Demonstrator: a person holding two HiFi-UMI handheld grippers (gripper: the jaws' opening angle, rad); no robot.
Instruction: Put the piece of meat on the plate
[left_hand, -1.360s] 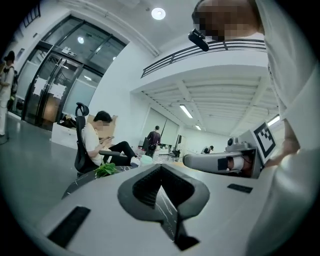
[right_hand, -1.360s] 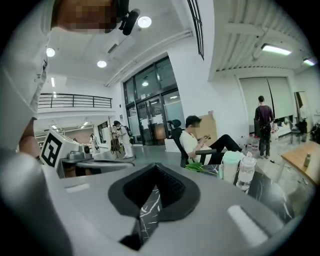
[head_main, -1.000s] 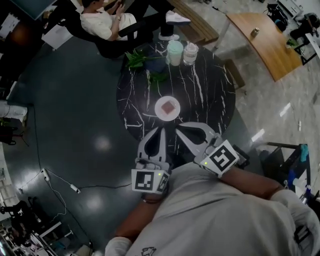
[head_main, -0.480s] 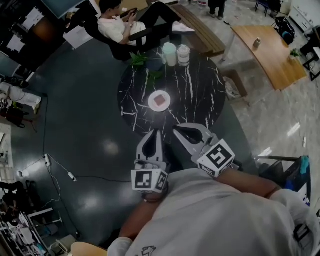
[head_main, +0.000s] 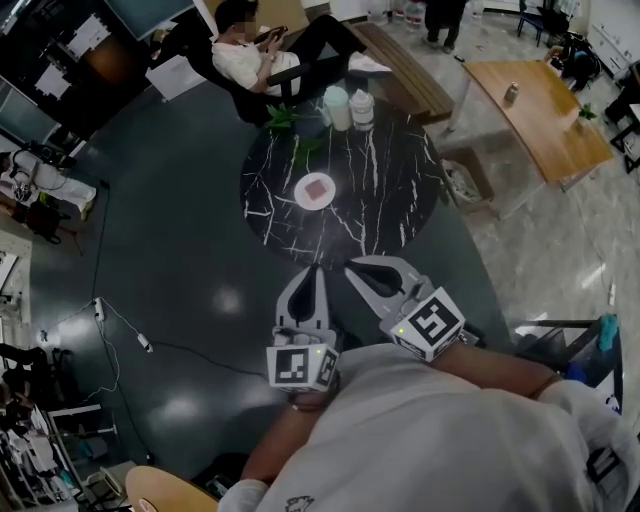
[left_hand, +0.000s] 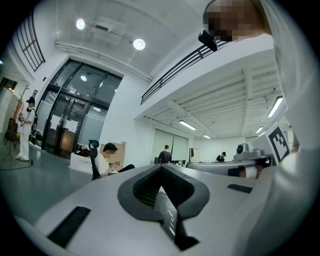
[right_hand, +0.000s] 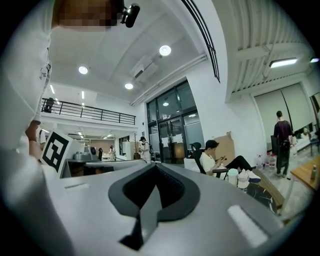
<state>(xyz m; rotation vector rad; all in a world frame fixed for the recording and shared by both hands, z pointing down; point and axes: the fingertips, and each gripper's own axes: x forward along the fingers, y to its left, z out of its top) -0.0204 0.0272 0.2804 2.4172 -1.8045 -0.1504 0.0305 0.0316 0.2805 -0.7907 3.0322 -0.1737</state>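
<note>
A reddish piece of meat (head_main: 318, 187) lies on a small white plate (head_main: 304, 196) on the round black marble table (head_main: 385, 195), seen in the head view. Both grippers are held level well short of the table, above the dark floor. My left gripper (head_main: 312, 270) is shut, with nothing between its jaws. Beside it, my right gripper (head_main: 351, 266) is also shut and empty. In the left gripper view the left gripper (left_hand: 161, 167) points toward the table. In the right gripper view the right gripper (right_hand: 156, 165) faces the room, and the plate is hidden behind its body.
Two lidded cups (head_main: 349, 107) and a green plant (head_main: 283, 118) stand at the table's far edge. A person sits in a chair (head_main: 250, 50) just beyond. A bench (head_main: 400, 65) and a wooden table (head_main: 540, 105) are at the right. A cable (head_main: 120, 330) runs over the floor at the left.
The table and plate have shrunk and drifted upward in the head view. Both grippers have drawn back from the table's near edge, still shut and empty.
</note>
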